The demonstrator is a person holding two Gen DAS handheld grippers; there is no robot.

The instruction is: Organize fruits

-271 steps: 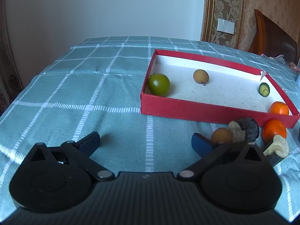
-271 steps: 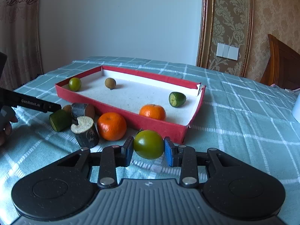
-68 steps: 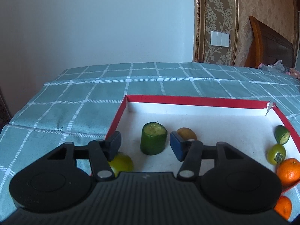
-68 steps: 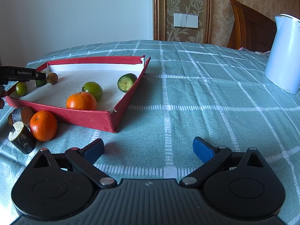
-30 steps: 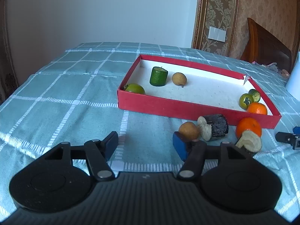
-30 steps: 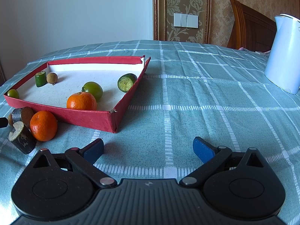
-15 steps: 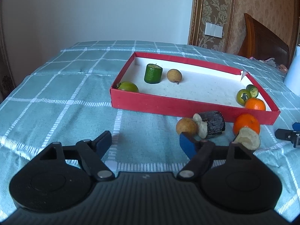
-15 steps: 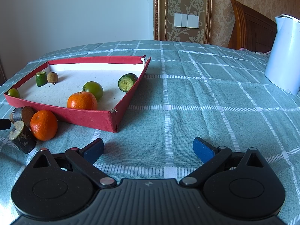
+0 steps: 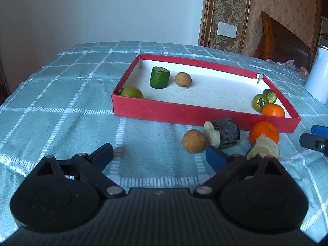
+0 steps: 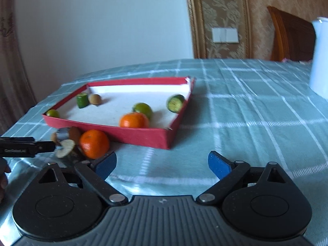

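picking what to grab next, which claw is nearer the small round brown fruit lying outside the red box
Left. The left claw has its right fingertip just beside the small round brown fruit; the right claw sits farther off, beyond the orange tangerine.

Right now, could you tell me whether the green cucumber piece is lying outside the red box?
No, the green cucumber piece stands upright inside the red box.

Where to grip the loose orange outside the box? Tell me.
Grip the orange across its round middle, coming from above with the open right hand-held gripper. The box wall stands right behind it and a cut piece sits in front.
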